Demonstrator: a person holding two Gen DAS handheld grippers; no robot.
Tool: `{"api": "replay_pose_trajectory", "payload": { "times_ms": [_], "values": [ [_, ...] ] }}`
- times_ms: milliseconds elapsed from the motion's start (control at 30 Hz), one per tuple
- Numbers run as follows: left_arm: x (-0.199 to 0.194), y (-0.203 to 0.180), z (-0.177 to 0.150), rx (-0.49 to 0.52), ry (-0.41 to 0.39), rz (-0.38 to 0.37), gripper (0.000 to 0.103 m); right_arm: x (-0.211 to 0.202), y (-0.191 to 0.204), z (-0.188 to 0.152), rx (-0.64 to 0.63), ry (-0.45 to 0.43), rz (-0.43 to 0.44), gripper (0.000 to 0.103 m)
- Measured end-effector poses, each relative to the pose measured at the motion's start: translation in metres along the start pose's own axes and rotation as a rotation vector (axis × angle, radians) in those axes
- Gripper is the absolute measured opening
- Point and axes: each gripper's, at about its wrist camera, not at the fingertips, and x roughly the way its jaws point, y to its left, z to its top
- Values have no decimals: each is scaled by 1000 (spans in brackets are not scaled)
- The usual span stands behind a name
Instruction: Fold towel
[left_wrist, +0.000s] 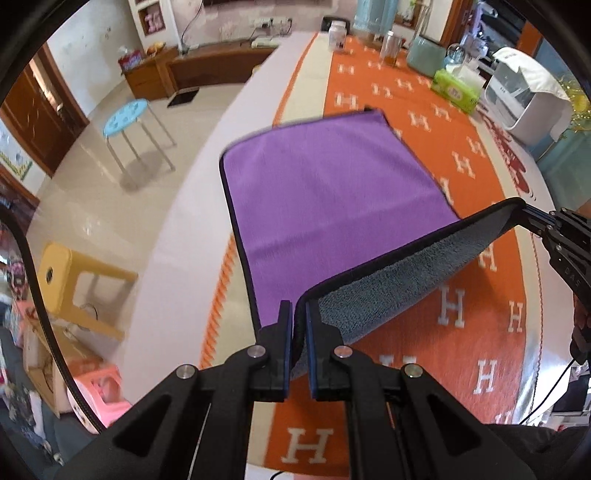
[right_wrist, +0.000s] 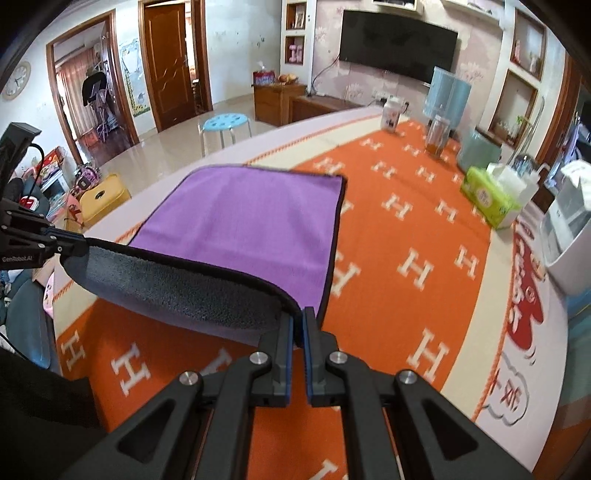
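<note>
A purple towel with a dark border and a grey underside lies on the orange table cover; it also shows in the right wrist view. Its near edge is lifted off the table and stretched between both grippers, grey side toward me. My left gripper is shut on the near left corner. My right gripper is shut on the near right corner. The right gripper shows in the left wrist view, and the left gripper in the right wrist view. The far half rests flat.
An orange cover with white H letters spreads over the table. At the far right stand a green tissue box, a glass jar, a white bottle and a white appliance. Stools stand on the floor left of the table.
</note>
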Motion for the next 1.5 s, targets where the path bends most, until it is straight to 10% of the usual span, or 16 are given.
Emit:
{"api": "replay_pose_trajectory", "payload": {
  "times_ms": [500,1033,1167,1300,1500],
  "values": [
    [-32,33,96,36,-209,77,5,-2,-16,84,1,-180,-67,4],
    [46,64,156,-77,-211,101,6,72,-14,138,26,-219,-107,5],
    [70,68,166,-106,-182,117,20,93,-12,139,25,-192,-92,11],
    [79,70,168,-128,-175,120,34,112,-12,140,35,-155,-112,42],
    [74,68,165,-145,-182,125,55,115,-14,140,52,-149,-82,49]
  ]
}}
